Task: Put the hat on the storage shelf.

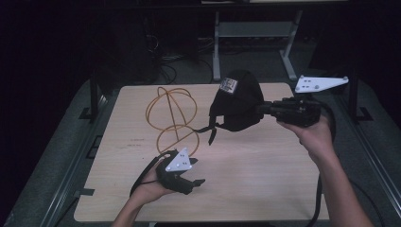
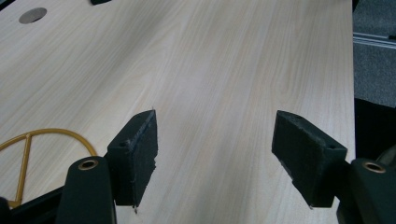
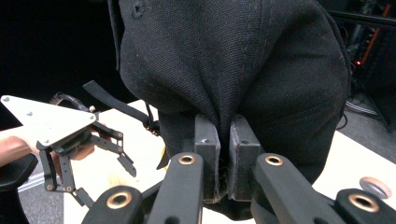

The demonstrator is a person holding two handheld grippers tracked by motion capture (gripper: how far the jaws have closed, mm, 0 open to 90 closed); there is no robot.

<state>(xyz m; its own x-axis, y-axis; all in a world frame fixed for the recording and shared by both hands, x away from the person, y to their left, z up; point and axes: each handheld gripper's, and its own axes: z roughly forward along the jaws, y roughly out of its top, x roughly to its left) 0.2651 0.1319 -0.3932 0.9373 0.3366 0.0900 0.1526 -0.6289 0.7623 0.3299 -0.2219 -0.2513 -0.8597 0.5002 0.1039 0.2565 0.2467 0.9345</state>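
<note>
Left hand-held gripper (image 1: 191, 182) gapes empty; right hand-held gripper (image 3: 224, 140) pinches black cap (image 1: 239, 101).

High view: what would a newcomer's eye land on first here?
The black cap, held up over the table's far right part, its fabric pinched in the shut right gripper with a strap dangling. Next, the orange wire stand of loops at the far left of centre, and the left gripper, open with nothing between its jaws, near the front edge.

The table (image 1: 265, 189) lies bare along its near and right parts; the wire stand (image 1: 172, 118) blocks the far left.
</note>
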